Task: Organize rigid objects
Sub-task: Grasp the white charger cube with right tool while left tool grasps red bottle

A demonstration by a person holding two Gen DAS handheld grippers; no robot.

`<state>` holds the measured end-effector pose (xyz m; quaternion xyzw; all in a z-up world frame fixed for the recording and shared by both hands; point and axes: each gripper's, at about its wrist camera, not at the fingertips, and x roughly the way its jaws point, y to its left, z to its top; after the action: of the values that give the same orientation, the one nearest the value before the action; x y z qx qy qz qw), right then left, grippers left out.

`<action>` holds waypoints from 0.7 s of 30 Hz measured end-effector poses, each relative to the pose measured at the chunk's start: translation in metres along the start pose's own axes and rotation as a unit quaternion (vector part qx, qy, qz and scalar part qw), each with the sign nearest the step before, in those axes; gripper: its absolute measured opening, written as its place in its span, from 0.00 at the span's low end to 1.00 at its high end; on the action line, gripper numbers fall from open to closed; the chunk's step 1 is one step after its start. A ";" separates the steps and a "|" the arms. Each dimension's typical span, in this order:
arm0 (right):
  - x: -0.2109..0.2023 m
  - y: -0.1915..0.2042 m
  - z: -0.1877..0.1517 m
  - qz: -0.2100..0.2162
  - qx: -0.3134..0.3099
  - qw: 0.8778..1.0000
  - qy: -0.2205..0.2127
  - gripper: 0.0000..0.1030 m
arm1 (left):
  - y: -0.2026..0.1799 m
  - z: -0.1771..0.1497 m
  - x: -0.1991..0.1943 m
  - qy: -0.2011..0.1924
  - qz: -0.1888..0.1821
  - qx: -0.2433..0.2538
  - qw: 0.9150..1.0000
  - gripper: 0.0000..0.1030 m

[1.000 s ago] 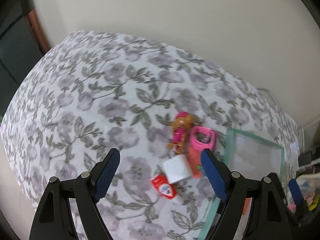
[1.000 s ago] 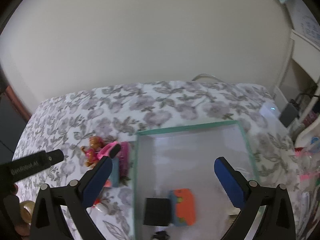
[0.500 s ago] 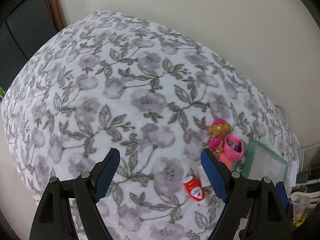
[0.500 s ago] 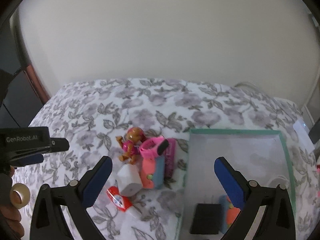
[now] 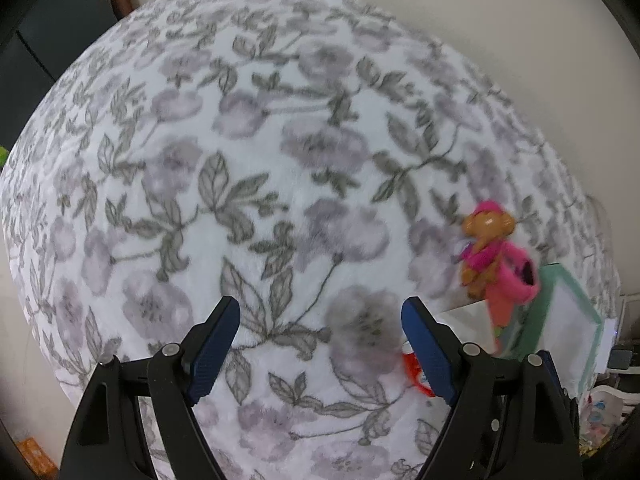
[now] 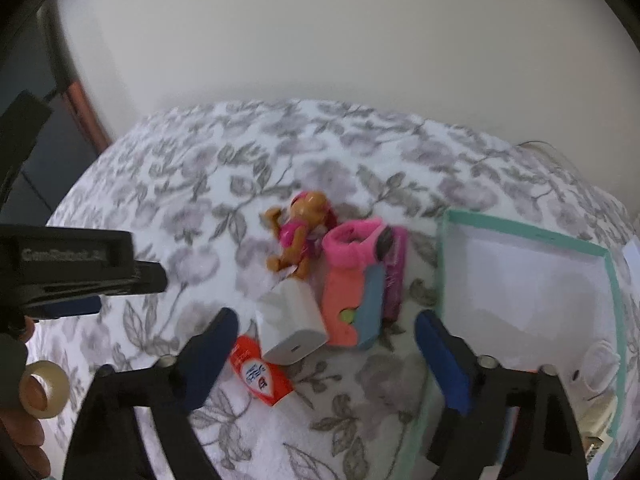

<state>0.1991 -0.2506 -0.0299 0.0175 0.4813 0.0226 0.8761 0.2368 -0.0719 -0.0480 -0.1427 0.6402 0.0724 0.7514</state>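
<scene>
On the floral cloth lie a brown-and-pink toy figure (image 6: 298, 236), a pink and orange toy (image 6: 352, 276), a white charger block (image 6: 290, 322) and a red-and-white tube (image 6: 260, 374). A white box with a green rim (image 6: 528, 232) stands to their right. My right gripper (image 6: 324, 354) is open and empty, just in front of the charger. My left gripper (image 5: 320, 338) is open and empty over bare cloth, left of the toy figure (image 5: 486, 248); its body shows in the right wrist view (image 6: 76, 268).
The floral cloth (image 5: 240, 160) covers a rounded surface against a pale wall. A tape roll (image 6: 44, 388) sits by the hand at lower left. Small items (image 6: 596, 376) lie in the box's near corner. Clutter (image 5: 604, 404) lies at the far right.
My right gripper has swung left from over the box to over the pile of toys. My left gripper has moved left, so the toys now lie at its right edge.
</scene>
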 end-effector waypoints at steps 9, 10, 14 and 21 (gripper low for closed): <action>0.016 0.021 -0.005 -0.004 -0.038 0.999 0.008 0.69 | 0.034 -0.006 0.029 0.040 0.030 -0.059 0.997 0.81; 0.017 0.024 -0.005 -0.006 -0.044 0.999 0.008 0.65 | 0.037 -0.005 0.029 0.040 0.031 -0.063 0.997 0.81; 0.026 0.033 -0.006 -0.013 -0.064 0.998 0.021 0.59 | 0.048 -0.004 0.029 0.041 0.029 -0.069 0.996 0.81; 0.030 0.042 -0.008 -0.028 -0.092 0.995 0.024 0.57 | 0.058 -0.005 0.028 0.047 0.022 -0.072 0.996 0.81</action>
<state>0.2079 -0.2065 -0.0570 -0.0769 0.4986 0.0429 0.8623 0.2202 -0.0200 -0.0836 -0.1856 0.6707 0.1275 0.7067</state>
